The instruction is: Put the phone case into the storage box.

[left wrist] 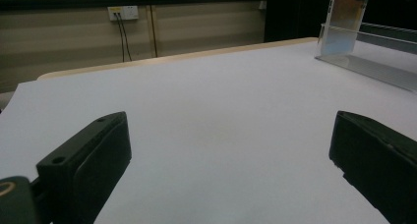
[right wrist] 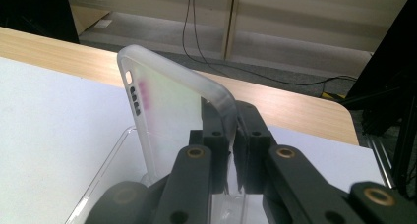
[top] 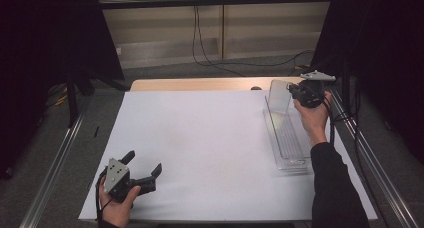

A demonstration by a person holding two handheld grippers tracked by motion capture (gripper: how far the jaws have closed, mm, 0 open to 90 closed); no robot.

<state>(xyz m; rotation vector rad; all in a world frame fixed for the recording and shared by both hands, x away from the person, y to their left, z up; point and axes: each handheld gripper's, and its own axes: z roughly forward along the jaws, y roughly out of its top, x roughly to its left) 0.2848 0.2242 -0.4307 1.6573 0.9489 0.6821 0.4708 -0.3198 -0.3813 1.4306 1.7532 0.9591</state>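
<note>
At the far right of the white sheet-covered table (top: 200,138), the right gripper (right wrist: 231,150) has its black jaws pinched tight on the edge of a translucent, frosted plastic phone case (right wrist: 167,116). It holds the case upright over the far end of a clear plastic tray (top: 290,143). At the near left, the left gripper (top: 145,168) rests with jaws spread wide, holding nothing.

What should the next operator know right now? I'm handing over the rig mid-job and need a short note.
Right gripper: shut on the edge of the clear phone case, holding it upright over the far end of the clear tray.
Left gripper: open, holding nothing, near the front left of the white sheet.
Done: case gripped.
Left: probably lowering the case into the tray and letting go.
</note>
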